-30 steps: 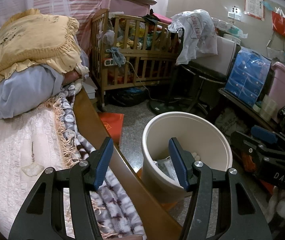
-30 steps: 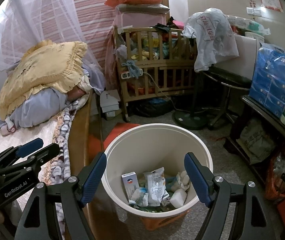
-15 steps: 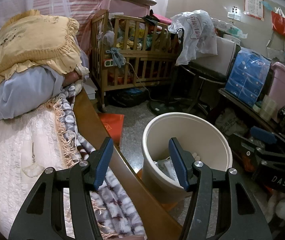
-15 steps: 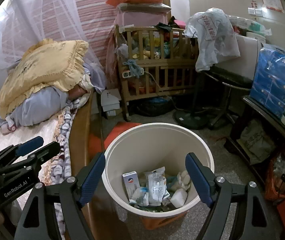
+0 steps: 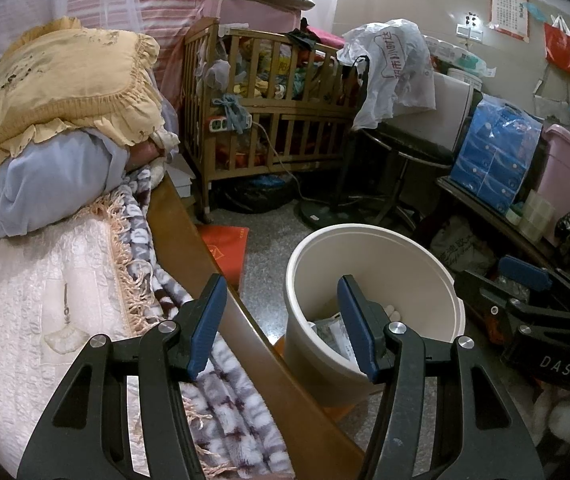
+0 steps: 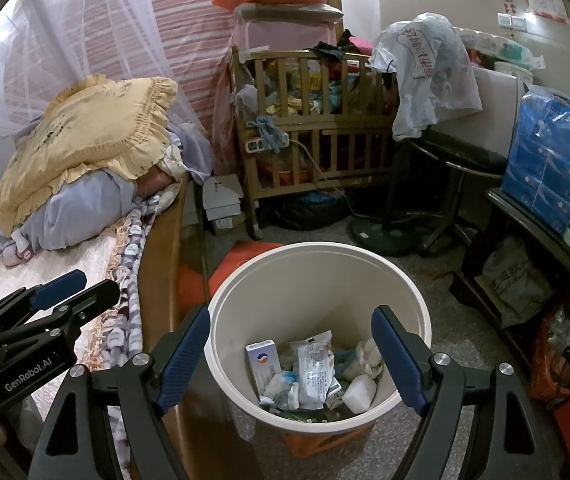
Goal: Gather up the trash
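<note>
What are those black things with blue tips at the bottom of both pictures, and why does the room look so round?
They are two grabbing tools, one in each of a person's hands. Each carries a small wide-eyed camera looking along its jaws, which bends the room round. One picture comes from the left gripper, the other from the right gripper. Both stand open and hold nothing. The right one hangs above a cream trash bin on the floor beside the bed. Inside the bin lie a small white box, a crinkly packet and crumpled tissue. On the bed sits a yellow pillow. Each tool also shows in the other's picture, at the side.
</note>
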The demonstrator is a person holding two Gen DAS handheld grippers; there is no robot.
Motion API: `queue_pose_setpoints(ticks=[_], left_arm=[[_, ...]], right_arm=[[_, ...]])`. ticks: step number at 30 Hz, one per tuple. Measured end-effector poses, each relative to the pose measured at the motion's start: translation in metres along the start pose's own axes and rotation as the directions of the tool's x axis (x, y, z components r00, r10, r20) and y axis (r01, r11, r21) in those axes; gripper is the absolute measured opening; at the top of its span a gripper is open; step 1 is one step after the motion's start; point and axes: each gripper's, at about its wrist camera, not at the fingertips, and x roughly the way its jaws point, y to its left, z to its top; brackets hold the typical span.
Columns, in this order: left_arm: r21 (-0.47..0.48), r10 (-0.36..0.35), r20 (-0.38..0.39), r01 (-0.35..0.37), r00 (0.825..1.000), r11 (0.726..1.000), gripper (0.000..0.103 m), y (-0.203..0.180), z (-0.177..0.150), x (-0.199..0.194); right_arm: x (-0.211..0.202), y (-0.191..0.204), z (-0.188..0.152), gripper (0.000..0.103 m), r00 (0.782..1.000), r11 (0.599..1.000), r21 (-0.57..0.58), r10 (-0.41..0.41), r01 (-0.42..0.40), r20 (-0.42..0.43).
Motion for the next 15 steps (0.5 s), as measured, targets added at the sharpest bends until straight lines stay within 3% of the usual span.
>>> queue_pose_setpoints(ticks=[15], left_arm=[[-0.003,-0.001,0.000,0.001,1.000,1.000,0.056,0.0003,0.0000,-0.0004]], right_arm=[[0.0045,-0.0007,-0.0044,0.081,1.000,1.000,0.004,0.003,-0.002,-0.012]])
